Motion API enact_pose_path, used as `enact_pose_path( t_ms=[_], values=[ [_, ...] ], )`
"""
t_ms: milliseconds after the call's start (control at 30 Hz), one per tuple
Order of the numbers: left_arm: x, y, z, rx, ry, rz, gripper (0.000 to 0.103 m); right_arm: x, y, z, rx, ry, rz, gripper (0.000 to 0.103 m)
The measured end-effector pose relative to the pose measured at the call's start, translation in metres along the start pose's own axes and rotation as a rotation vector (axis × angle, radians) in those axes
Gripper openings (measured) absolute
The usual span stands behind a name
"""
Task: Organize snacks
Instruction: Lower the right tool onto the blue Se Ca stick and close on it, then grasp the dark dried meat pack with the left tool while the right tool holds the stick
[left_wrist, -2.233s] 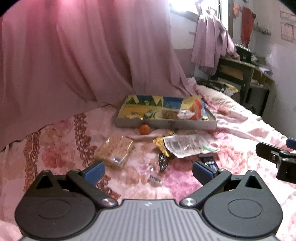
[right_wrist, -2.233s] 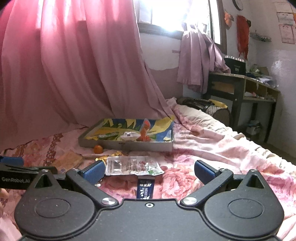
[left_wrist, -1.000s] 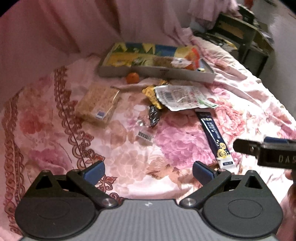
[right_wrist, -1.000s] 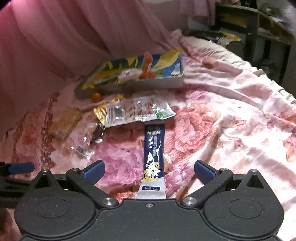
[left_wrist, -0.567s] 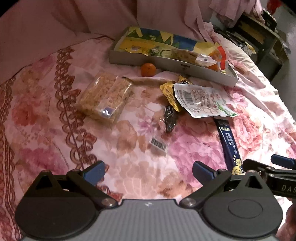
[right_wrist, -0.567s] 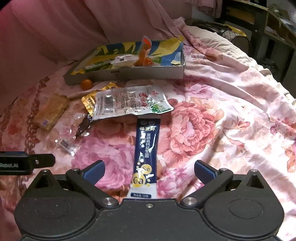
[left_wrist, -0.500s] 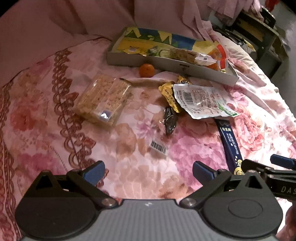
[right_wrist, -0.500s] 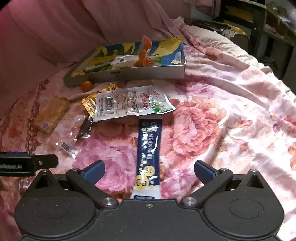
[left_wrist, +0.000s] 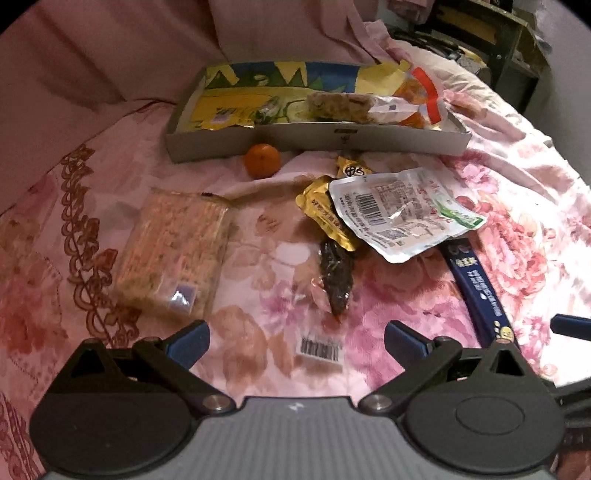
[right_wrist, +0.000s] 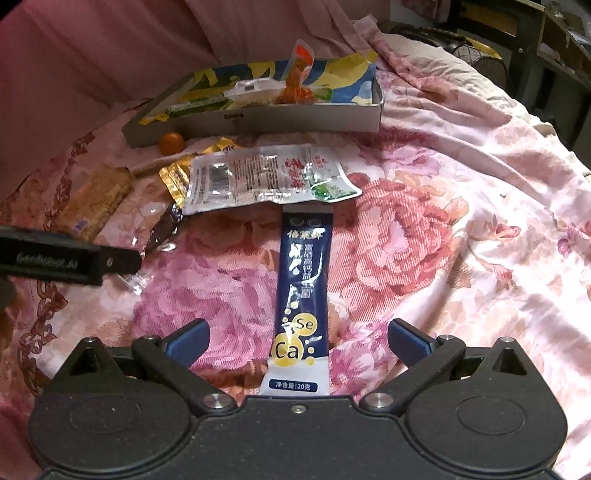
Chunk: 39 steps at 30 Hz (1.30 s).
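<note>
While both claws hang over the bed, this is how things lie.

Right claw (right_wrist: 297, 334): jaws apart, nothing held, straddling the near end of the stick (right_wrist: 301, 295).
Stick: flat on the bedspread (right_wrist: 443, 240), long axis running from the claw straight toward the tray (right_wrist: 258, 122); its far end tucks under the white pouch (right_wrist: 266, 173), which lies between stick and tray.
Left claw (left_wrist: 297, 338): jaws apart, empty, over a barcode label (left_wrist: 320, 350); the stick (left_wrist: 480, 291) lies off to its right, slanted.
Nearer hand: right, judging by the stick centred between its fingers.
Other snacks: orange (left_wrist: 262, 160) just before the tray's front wall; cracker pack (left_wrist: 173, 254) well left of the stick; gold packet (left_wrist: 325, 210) and dark wrapper (left_wrist: 336, 278) by the pouch.
Likely step: closing across the stick's width, then carrying it to the tray.
</note>
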<state>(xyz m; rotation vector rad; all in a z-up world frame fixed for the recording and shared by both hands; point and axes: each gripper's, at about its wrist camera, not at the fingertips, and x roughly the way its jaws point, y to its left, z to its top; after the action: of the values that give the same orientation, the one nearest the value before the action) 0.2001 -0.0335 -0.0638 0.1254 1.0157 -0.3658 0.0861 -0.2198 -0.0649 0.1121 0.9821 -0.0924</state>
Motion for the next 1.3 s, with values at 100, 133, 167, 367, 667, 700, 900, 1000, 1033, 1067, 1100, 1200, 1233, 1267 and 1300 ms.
enact_pose_path(
  t_ms=[100,133,167,367,667,700,900,1000,1033,1067,1100,1200,1233,1267,1300],
  values=[
    [0.009,0.001,0.003,0.002,0.006,-0.012,0.102,0.003,0.003,-0.002,-0.012,0.011,-0.006,0.102],
    [0.010,0.001,0.004,0.008,0.003,-0.016,0.102,0.004,0.004,-0.002,-0.014,0.016,-0.002,0.102],
    [0.012,0.000,0.004,0.018,0.000,-0.018,0.102,0.005,0.004,-0.002,-0.014,0.019,-0.001,0.102],
    [0.023,-0.012,0.009,0.125,-0.034,0.005,0.098,0.014,0.005,0.000,-0.015,0.032,0.005,0.100],
    [0.030,-0.014,0.008,0.185,-0.058,-0.041,0.068,0.021,0.010,0.004,-0.040,0.010,0.016,0.083],
    [0.029,-0.015,0.008,0.185,-0.058,-0.055,0.065,0.021,0.010,0.004,-0.039,0.009,0.019,0.082],
    [0.027,-0.012,0.007,0.161,-0.056,-0.065,0.053,0.026,0.007,0.004,-0.014,0.025,0.020,0.062],
    [0.026,-0.007,0.007,0.126,-0.048,-0.083,0.053,0.027,0.003,0.004,0.006,0.026,0.008,0.050],
    [0.025,-0.007,0.007,0.121,-0.044,-0.083,0.052,0.026,0.001,0.004,0.012,0.025,0.006,0.046],
    [0.024,-0.007,0.006,0.119,-0.041,-0.081,0.052,0.026,0.000,0.004,0.016,0.025,0.003,0.041],
    [0.022,-0.007,0.005,0.116,-0.035,-0.078,0.052,0.026,0.000,0.004,0.018,0.024,0.000,0.038],
    [0.018,-0.006,0.002,0.084,-0.004,-0.076,0.052,0.024,0.000,0.004,0.020,0.023,0.010,0.038],
    [0.017,-0.005,0.001,0.066,0.010,-0.080,0.052,0.024,0.001,0.004,0.018,0.022,0.014,0.038],
    [0.015,-0.003,0.000,0.046,0.024,-0.085,0.052,0.023,0.002,0.004,0.013,0.022,0.018,0.037],
    [0.014,-0.002,-0.001,0.027,0.039,-0.090,0.052,0.022,0.003,0.003,0.010,0.021,0.023,0.037]
  ],
)
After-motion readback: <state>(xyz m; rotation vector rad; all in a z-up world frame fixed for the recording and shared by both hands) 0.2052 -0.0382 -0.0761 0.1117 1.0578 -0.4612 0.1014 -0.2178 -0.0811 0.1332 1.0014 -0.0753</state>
